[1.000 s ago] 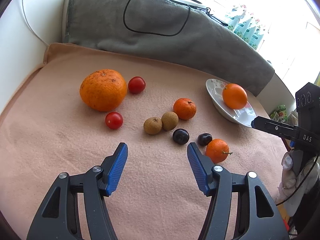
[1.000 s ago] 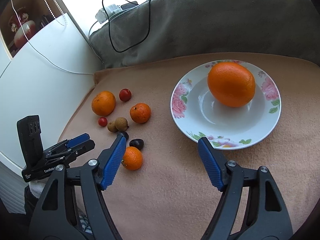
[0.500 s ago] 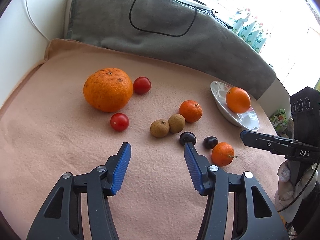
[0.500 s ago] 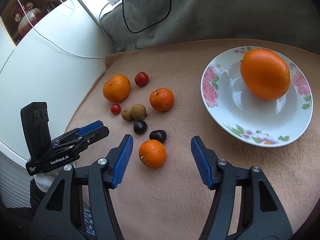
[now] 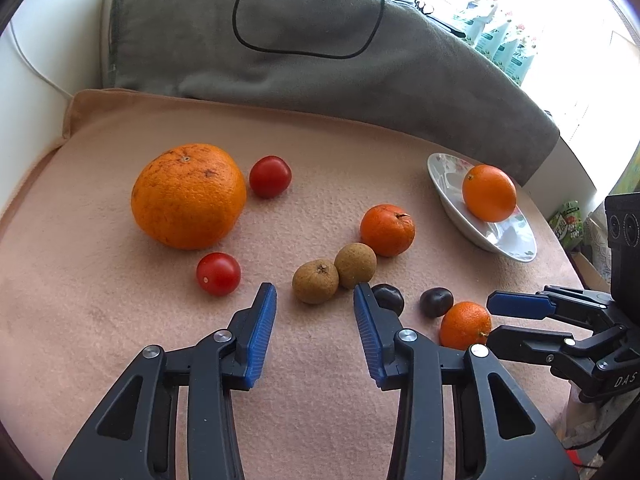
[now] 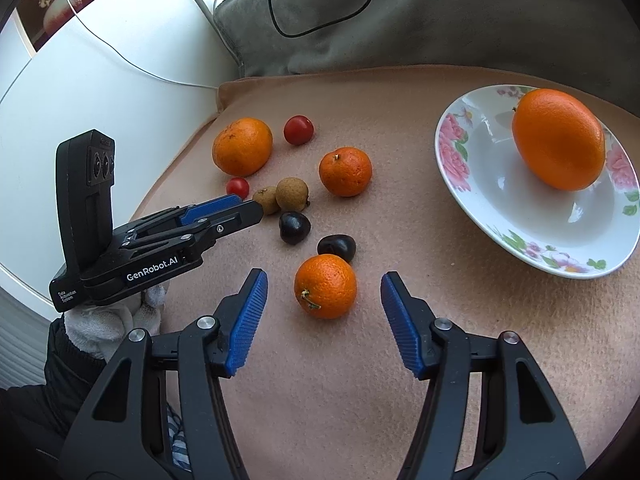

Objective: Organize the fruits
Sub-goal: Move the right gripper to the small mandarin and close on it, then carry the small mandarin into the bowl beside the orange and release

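Note:
My left gripper (image 5: 314, 296) has its jaws closing; a brown longan (image 5: 315, 282) sits just at their tips, untouched, with a second longan (image 5: 355, 260) beside it. My right gripper (image 6: 325, 280) is also closing, and a small mandarin (image 6: 325, 286) lies between its blue pads (image 6: 244, 320) with gaps on both sides. Two dark cherries (image 6: 294, 227) lie just beyond. On the peach cloth further off are a big orange (image 5: 188, 196), two cherry tomatoes (image 5: 270, 176) and another mandarin (image 5: 387, 230). A flowered plate (image 6: 452, 148) at the right holds one orange (image 6: 558, 138).
A grey folded blanket (image 5: 320, 52) with a black cable (image 5: 304, 50) on it lines the back of the cloth. A white wall (image 6: 120, 80) borders the left. A gloved hand (image 6: 104, 320) holds the left gripper. Bare cloth lies near the front.
Both grippers moved forward toward the fruit and their jaws narrowed. The right one swung left from in front of the plate to around the small mandarin. The left one reached the longans.

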### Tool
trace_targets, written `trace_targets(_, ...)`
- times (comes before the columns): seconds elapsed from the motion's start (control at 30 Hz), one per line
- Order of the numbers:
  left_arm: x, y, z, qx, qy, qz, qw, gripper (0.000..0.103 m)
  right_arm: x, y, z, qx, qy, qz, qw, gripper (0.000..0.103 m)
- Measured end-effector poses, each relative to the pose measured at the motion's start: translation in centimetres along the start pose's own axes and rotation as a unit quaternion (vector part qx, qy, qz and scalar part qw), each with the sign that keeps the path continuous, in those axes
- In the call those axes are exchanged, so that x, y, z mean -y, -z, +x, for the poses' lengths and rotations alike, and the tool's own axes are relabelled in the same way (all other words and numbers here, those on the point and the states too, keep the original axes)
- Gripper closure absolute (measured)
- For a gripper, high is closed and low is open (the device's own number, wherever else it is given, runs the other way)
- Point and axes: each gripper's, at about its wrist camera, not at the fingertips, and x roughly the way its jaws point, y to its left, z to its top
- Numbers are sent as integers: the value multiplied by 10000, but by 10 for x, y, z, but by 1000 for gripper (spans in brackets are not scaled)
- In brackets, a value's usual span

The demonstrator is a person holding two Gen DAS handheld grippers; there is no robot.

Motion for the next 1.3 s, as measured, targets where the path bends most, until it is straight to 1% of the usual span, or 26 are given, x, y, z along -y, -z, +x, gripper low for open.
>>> trace_targets(0.1,-1,-2,3,-10,-39,20,10000,64,-2,1,1,-18,63,-66,10000,45)
trace_targets(0.17,-2,-2,6,-32,-48,19,10000,67,-4,2,3,-26,123,-121,9998,46)
trace_targets(0.27,-2,-1,9,-62,-72,46,9999,68,-7,2,6,-42,182,-201,9996,47)
trace_targets(0.4,-1,-2,12,-83,-77,58,9999,73,-13,4,7,-26,306,-328,9990,49)
trace_targets(0.57,-1,-3,13,-68,-52,72,9999,78,-14,4,7,-38,400,-347,9986,54)
trace_targets(0.6,-1,-4,13,-68,-51,83,9999,79,-14,4,8,-48,417,-348,9985,57)
trace_targets(0.77,-1,-4,13,-59,-44,70,9999,79,-14,5,8,-67,433,-366,9984,64)
trace_targets(1.07,-2,-3,8,22,-43,2,10000,80,-22,9,5,61,606,-512,9968,65)
trace_targets(1.3,-1,0,-2,110,11,-64,9999,80,-18,13,-2,223,648,-373,9970,65)
